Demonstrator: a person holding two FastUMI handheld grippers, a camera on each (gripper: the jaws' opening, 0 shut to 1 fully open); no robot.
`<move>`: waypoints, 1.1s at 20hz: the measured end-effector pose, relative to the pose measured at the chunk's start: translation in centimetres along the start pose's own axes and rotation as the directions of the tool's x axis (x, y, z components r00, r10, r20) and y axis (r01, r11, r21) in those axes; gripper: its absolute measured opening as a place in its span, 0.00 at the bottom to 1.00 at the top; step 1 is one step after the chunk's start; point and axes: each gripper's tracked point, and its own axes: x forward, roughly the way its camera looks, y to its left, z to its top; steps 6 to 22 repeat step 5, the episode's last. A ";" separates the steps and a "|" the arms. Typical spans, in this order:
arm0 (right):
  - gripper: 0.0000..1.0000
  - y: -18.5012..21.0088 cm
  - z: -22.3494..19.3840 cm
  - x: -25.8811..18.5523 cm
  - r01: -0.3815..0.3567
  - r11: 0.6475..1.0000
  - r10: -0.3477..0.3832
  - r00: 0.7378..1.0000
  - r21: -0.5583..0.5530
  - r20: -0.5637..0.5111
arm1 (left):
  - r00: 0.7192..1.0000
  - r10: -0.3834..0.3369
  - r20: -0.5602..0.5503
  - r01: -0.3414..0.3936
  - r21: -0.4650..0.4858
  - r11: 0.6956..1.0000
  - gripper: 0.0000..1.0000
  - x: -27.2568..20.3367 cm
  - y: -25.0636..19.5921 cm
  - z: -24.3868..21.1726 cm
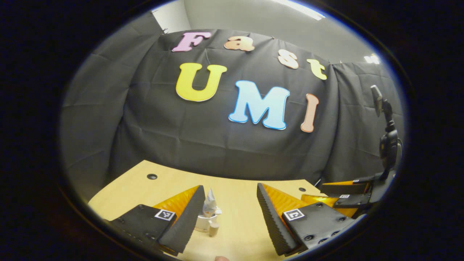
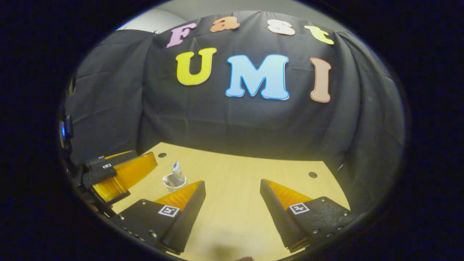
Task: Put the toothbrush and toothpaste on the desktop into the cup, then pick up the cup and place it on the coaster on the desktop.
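Note:
A white cup [image 1: 203, 224] stands on the wooden desktop [image 1: 239, 217] just right of my left gripper's left finger, with the toothpaste tube [image 1: 209, 203] upright in it. A pale stub [image 1: 214, 230] at the cup's rim may be the toothbrush; I cannot tell. My left gripper [image 1: 229, 188] is open and empty, above and slightly right of the cup. In the right gripper view the cup [image 2: 174, 183] with the toothpaste tube [image 2: 177, 169] sits left of my open, empty right gripper [image 2: 232, 182]. The left gripper [image 2: 119, 173] hangs beside the cup there. The right gripper [image 1: 346, 193] is at the far right in the left gripper view.
Black cloth walls close the desktop at the back and on both sides. Small round holes [image 2: 162, 154] [image 2: 312, 174] mark the far corners of the desktop [image 2: 235, 203]. A dark mount [image 1: 388, 141] rises above the right gripper.

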 end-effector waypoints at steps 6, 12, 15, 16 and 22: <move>0.94 -1.4 2.5 -3.3 0.027 0.998 -0.019 0.989 -0.051 0.150 | 0.999 0.015 0.044 -0.017 0.025 1.000 0.93 -1.3 -3.8 0.9; 0.94 -1.4 2.5 -3.3 0.027 0.998 -0.019 0.989 -0.051 0.150 | 0.999 0.015 0.044 -0.017 0.025 1.000 0.93 -1.3 -3.8 0.9; 0.94 -1.4 2.5 -3.3 0.027 0.998 -0.019 0.989 -0.051 0.150 | 0.999 0.015 0.044 -0.017 0.025 1.000 0.93 -1.3 -3.8 0.9; 0.94 -1.4 2.5 -3.3 0.027 0.998 -0.019 0.989 -0.051 0.150 | 0.999 0.015 0.044 -0.017 0.025 1.000 0.93 -1.3 -3.8 0.9; 0.94 -1.4 2.5 -3.3 0.027 0.998 -0.019 0.989 -0.051 0.150 | 0.999 0.015 0.044 -0.017 0.025 1.000 0.93 -1.3 -3.8 0.9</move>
